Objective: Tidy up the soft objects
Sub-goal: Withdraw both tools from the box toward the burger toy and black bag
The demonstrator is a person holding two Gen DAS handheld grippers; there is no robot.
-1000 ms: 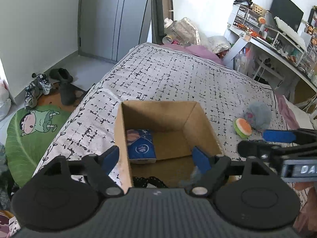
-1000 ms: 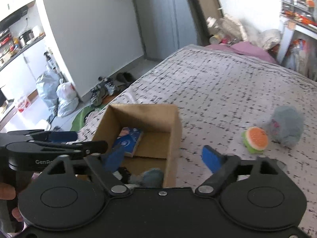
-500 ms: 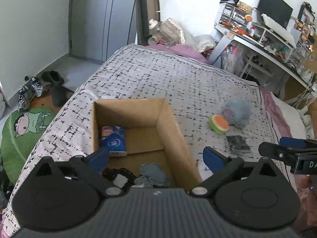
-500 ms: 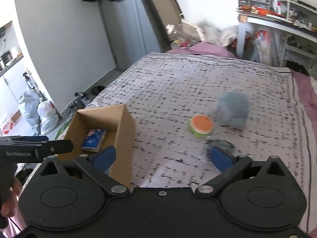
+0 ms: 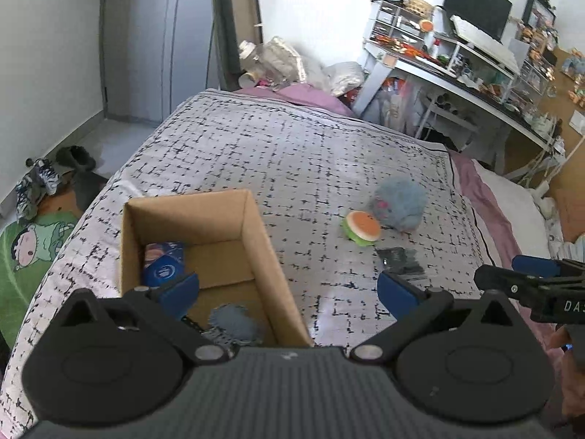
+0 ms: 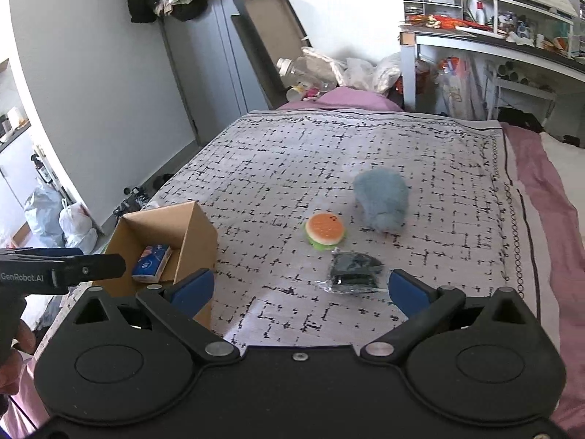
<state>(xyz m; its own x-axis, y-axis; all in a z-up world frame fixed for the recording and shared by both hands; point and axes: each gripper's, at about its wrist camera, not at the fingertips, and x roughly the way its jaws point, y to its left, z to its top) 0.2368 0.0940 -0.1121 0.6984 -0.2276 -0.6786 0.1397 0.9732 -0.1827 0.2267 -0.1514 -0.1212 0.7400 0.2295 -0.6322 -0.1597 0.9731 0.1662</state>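
Observation:
An open cardboard box stands on the bed at the left. Inside lie a blue tissue pack and a grey-blue fluffy item. On the bedspread to the right lie a burger-shaped plush, a grey-blue fluffy plush and a black item in clear wrap. My left gripper is open and empty over the box's right wall. My right gripper is open and empty, just short of the black item.
The bed has a patterned grey spread and a pink sheet at its right side. A cluttered desk stands at the back right. Shoes and a green mat lie on the floor at the left. Bags and a bottle sit at the bed's far end.
Both grippers have swung to the right, away from the box and toward the plush items. The box now sits further left in both views. Both stay open and empty.

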